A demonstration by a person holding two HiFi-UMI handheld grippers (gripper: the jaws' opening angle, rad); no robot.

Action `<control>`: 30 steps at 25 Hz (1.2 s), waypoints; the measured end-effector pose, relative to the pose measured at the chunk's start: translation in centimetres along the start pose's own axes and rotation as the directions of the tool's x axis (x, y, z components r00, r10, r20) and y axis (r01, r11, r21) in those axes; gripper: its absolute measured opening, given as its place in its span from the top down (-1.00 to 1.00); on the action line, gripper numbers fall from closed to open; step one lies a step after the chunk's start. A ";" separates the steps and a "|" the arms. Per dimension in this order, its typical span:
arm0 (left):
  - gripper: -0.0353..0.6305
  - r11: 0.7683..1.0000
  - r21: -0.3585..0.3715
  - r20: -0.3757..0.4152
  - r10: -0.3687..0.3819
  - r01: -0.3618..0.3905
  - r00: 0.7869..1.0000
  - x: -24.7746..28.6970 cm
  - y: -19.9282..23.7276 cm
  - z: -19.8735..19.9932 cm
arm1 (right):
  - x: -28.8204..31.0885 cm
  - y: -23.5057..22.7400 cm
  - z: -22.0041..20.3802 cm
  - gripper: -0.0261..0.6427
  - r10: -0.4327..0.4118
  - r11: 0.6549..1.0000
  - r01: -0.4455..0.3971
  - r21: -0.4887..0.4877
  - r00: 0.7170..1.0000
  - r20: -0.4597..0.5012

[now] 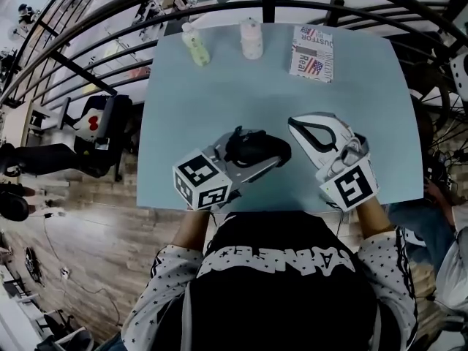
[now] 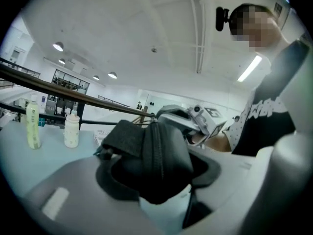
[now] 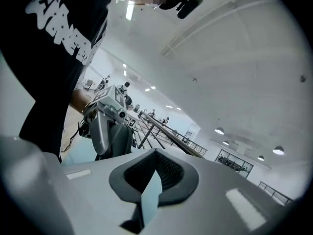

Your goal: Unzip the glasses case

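Observation:
My left gripper [image 1: 247, 158] is shut on the black glasses case [image 1: 253, 146], holding it over the front part of the light blue table [image 1: 219, 108]. In the left gripper view the case [image 2: 161, 160] fills the space between the jaws. Its zip runs up the middle ridge, and the teeth look closed. My right gripper [image 1: 303, 128] stands just right of the case, apart from it, and it is shut with nothing between its pads. The right gripper view shows the dark pads [image 3: 168, 173] together and the left gripper [image 3: 110, 131] beyond them.
Three things stand along the table's far edge: a green bottle [image 1: 195, 46], a white bottle [image 1: 251, 39] and a printed booklet [image 1: 312, 53]. A black railing [image 1: 110, 20] curves behind the table. A chair [image 1: 95, 134] stands to the left on the wooden floor.

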State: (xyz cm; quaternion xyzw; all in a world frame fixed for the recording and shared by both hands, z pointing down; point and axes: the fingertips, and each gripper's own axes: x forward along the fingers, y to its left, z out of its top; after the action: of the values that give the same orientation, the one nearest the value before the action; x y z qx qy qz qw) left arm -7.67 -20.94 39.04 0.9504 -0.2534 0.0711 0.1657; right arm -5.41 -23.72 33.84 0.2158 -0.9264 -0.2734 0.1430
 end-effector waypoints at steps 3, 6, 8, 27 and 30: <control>0.89 1.000 -0.012 0.081 0.023 -0.023 0.996 -0.9 0.3 1.6 | -0.8 -1.0 -0.3 0.91 -0.076 0.981 0.068 0.180 0.996 0.037; 0.89 0.999 -0.027 0.141 0.042 -0.038 0.989 -1.6 0.5 2.8 | -1.4 -2.4 -0.3 0.91 -0.160 0.905 0.098 0.414 0.980 0.117; 0.89 0.998 -0.034 0.164 0.049 -0.045 0.985 -1.8 0.6 3.3 | -1.7 -3.3 -0.9 0.91 -0.208 0.840 0.105 0.533 0.968 0.137; 0.89 0.995 -0.037 0.163 0.098 -0.094 0.982 -2.2 1.4 2.8 | -2.3 -3.4 -3.9 0.91 -0.274 0.676 0.123 0.727 0.957 0.093; 0.89 0.994 -0.036 0.159 0.105 -0.100 0.982 -2.4 1.4 2.6 | -2.3 -3.0 -3.8 0.91 -0.269 0.672 0.121 0.731 0.959 0.090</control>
State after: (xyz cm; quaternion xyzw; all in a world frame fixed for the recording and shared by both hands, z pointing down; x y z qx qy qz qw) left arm -10.32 -21.94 36.44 0.9363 -0.3155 -0.0006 0.1540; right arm -0.97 -26.62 34.89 0.3254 -0.9397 0.0773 -0.0719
